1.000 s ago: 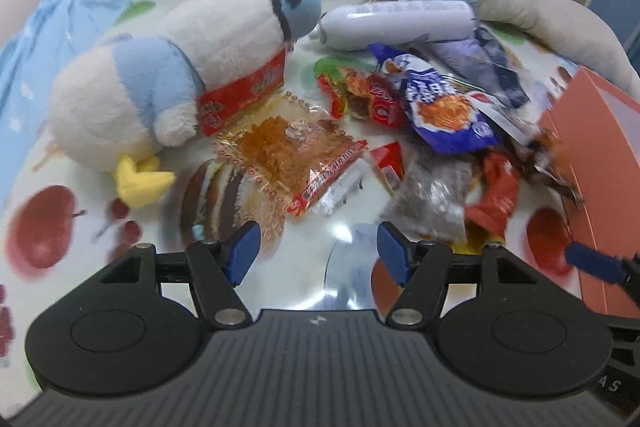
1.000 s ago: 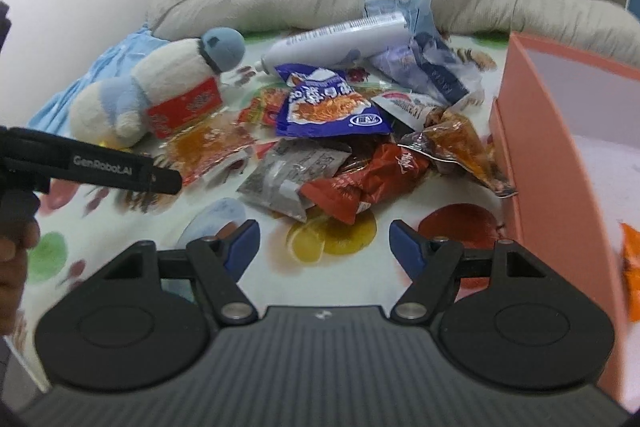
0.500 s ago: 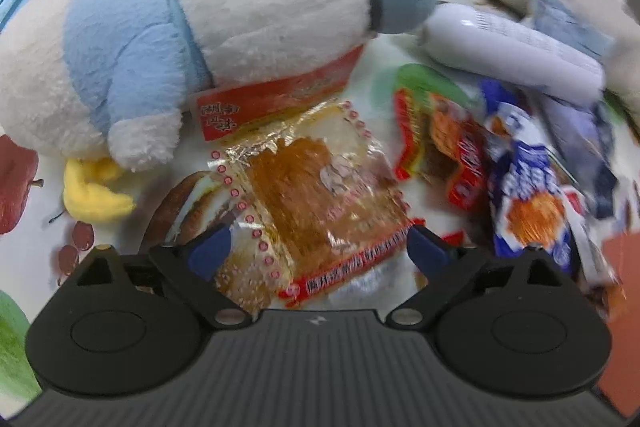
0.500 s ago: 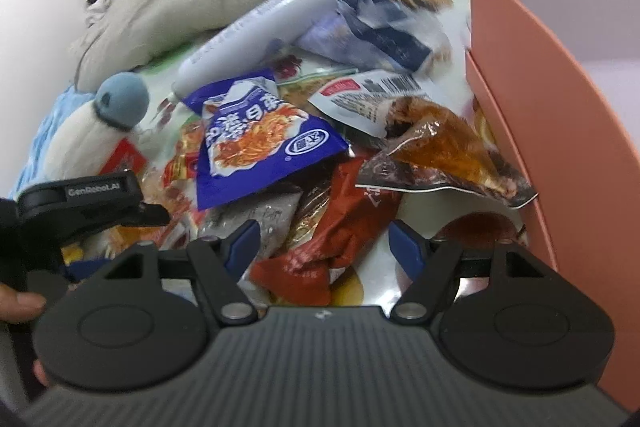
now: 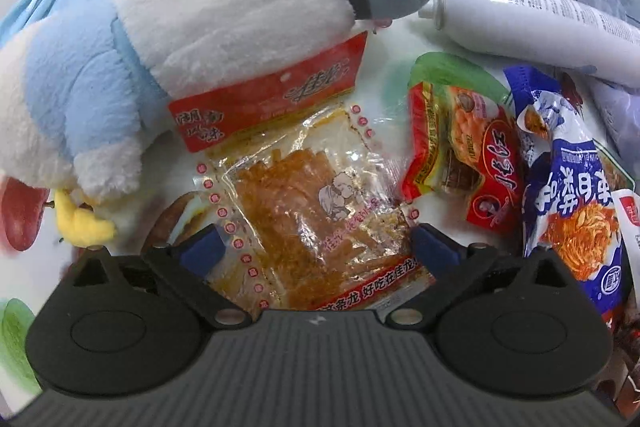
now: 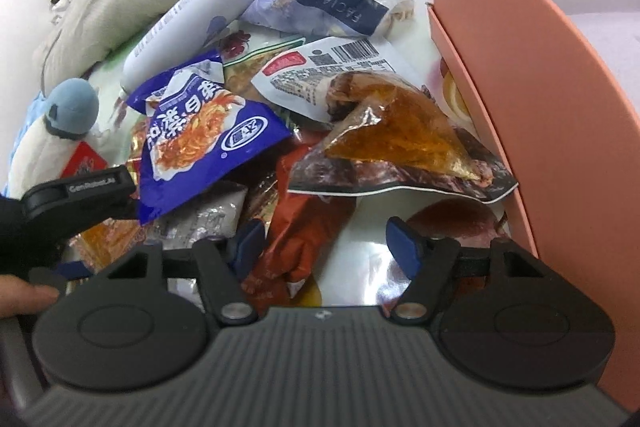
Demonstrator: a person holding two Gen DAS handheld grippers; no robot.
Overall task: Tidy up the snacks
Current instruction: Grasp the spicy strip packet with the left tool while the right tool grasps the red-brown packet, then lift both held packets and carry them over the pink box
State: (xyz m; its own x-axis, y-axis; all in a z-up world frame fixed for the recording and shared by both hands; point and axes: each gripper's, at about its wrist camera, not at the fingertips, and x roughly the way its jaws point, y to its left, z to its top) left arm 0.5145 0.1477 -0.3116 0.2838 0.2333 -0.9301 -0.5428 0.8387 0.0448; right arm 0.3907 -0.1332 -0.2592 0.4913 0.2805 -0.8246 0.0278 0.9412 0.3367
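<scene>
- The plush penguin (image 5: 224,11) is fuzzy cloth.
- The clear snack packet (image 5: 316,211) is glossy, crinkled plastic film.
- The orange box (image 6: 532,75) looks like matt card.
- The white tube (image 5: 532,23) is smooth plastic.

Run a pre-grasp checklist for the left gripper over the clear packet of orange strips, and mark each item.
1. Left gripper open wide: ok; jaws have just been opening.
2. Clear plastic packet of orange spicy strips between the blue pads: ok.
3. Pads pressing on packet: not ok, nothing gripped yet.
4. Packet free of the white and blue plush penguin: cannot tell; its top edge meets the red packet under the plush.
5. Salmon-pink cardboard box open to receive: ok.
</scene>
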